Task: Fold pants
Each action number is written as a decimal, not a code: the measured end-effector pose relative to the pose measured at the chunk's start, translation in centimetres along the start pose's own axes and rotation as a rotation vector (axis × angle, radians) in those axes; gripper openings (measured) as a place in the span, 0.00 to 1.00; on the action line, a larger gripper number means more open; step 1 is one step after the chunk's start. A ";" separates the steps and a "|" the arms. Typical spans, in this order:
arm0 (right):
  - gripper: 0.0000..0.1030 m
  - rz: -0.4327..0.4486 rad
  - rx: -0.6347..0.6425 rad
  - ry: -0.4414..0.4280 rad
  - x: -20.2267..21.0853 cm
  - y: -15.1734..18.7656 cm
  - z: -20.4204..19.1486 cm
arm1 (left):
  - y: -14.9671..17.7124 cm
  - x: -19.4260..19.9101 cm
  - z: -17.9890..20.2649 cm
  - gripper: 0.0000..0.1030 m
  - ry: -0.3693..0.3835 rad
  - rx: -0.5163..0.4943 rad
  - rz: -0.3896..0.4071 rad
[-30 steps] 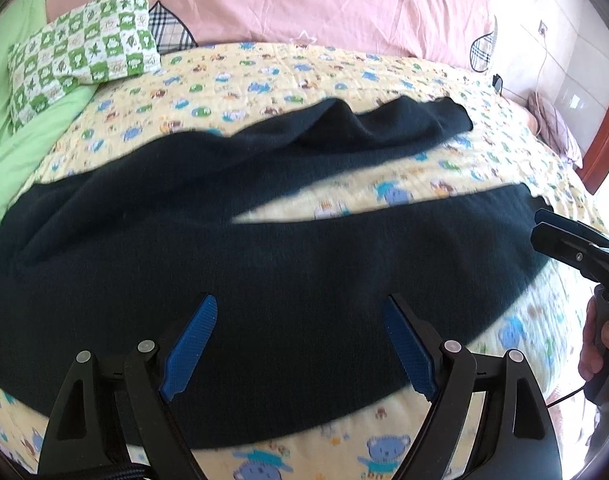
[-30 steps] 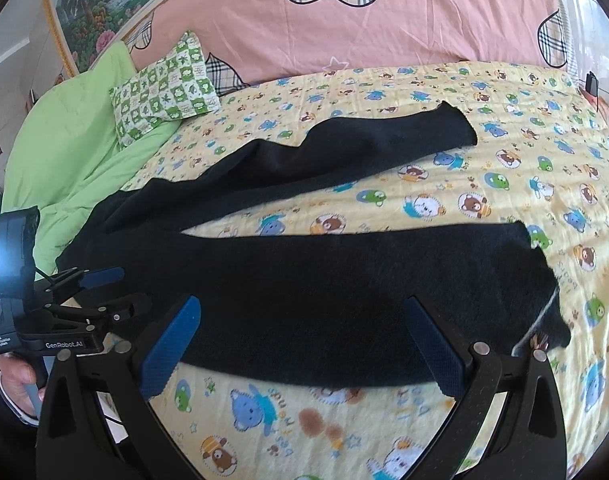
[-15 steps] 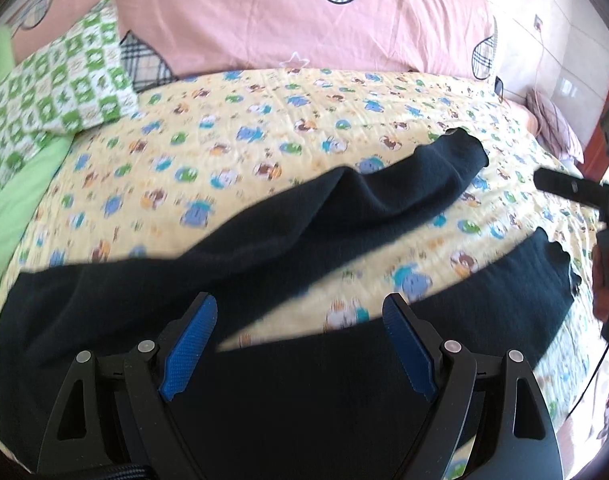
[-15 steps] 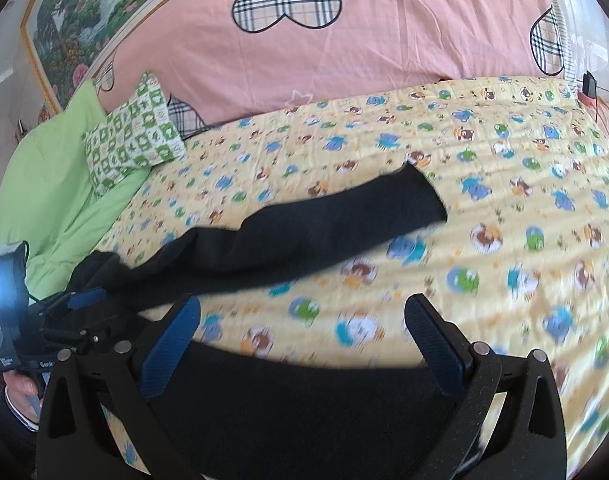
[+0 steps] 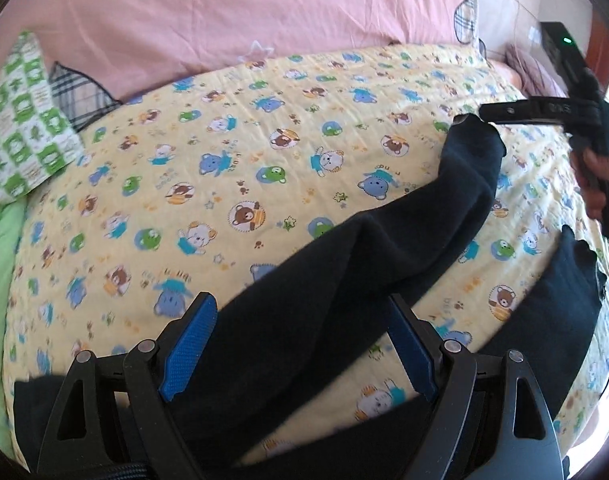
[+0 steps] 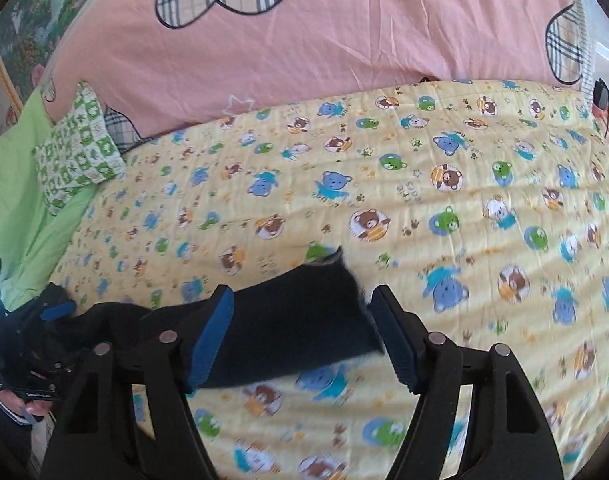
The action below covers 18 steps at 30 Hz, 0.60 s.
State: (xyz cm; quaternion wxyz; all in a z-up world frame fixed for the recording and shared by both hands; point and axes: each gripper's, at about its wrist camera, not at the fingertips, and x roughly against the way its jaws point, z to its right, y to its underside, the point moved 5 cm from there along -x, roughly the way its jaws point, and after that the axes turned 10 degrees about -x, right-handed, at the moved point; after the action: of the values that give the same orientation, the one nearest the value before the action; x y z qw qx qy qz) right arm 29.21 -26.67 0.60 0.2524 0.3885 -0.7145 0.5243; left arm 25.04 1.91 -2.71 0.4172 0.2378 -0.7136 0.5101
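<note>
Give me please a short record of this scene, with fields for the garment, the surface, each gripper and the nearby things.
garment: dark pants, two legs spread apart, not yet folded
surface: yellow bear-print bedsheet
left gripper: open, above the upper part of the far leg, no cloth pinched
right gripper: jaws closing, cuff end of the far leg between them, pads not pressing yet
nearby: green checked pillow, pink quilt

Dark pants lie spread on the bear-print yellow bed, a green-checked pillow alongside.
</note>
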 end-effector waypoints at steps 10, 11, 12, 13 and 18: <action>0.14 -0.133 -0.012 -0.054 -4.6 -1.3 1.3 | -0.4 -4.3 0.2 0.47 0.073 -0.096 -0.100; 0.10 -0.129 -0.014 -0.065 -4.5 -1.4 1.3 | -0.3 -4.4 0.2 0.37 0.079 -0.095 -0.105; 0.05 -0.120 -0.017 -0.077 -4.2 -1.4 1.3 | -0.3 -4.3 0.2 0.33 0.088 -0.094 -0.104; 0.04 -0.106 -0.020 -0.094 -3.7 -1.5 1.2 | -0.2 -4.0 0.2 0.31 0.092 -0.097 -0.096; 0.04 -0.025 -0.045 -0.171 -0.7 -2.1 1.3 | 0.2 -0.9 0.9 0.19 0.101 -0.106 -0.040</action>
State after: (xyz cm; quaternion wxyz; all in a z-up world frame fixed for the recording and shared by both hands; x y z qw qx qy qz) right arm 31.39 -28.04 0.80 0.2057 0.4348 -0.7402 0.4699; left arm 25.09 1.07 -3.71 0.4745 0.2036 -0.7128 0.4747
